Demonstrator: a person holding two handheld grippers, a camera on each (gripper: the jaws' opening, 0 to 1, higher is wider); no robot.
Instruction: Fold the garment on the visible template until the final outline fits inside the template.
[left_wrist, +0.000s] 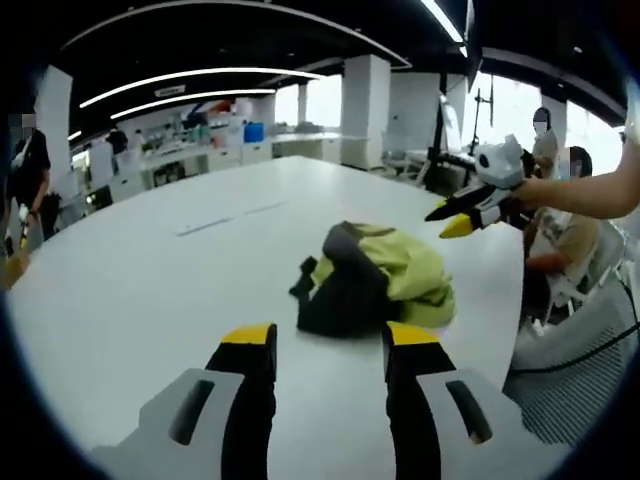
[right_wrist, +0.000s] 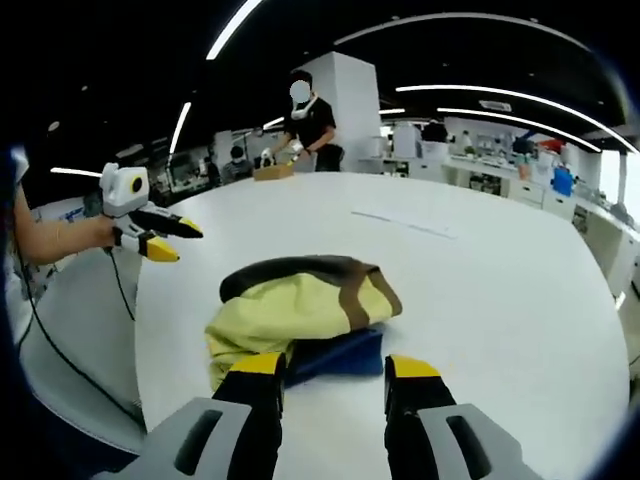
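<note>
My left gripper (left_wrist: 328, 345) hovers with jaws spread short of the crumpled yellow-and-dark garment (left_wrist: 375, 278) on the white counter (left_wrist: 150, 270); my right gripper (right_wrist: 334, 378), jaws spread too, sits just above it. Folding hasn't started; next I must grab an edge and spread it.

Counts, left gripper view: 1 garment (left_wrist: 375, 280), yellow-green with dark panels, bunched at centre. 1 white table (left_wrist: 150, 290) under it. 2 grippers: own left gripper (left_wrist: 328, 350) at 6 o'clock, 2 yellow-tipped jaws; right gripper (left_wrist: 458, 218) at 2 o'clock. Faint line marks on the table at 11 o'clock, count unclear.

Right gripper view: same 1 garment (right_wrist: 300, 305), 1 table (right_wrist: 480, 290). 2 grippers: own right gripper (right_wrist: 333, 375) at 6 o'clock, left gripper (right_wrist: 170, 240) at 9 o'clock. 1 standing person (right_wrist: 308, 125) at 12 o'clock, 1 brown box (right_wrist: 272, 172) beside them. Background people elsewhere too small to count.
</note>
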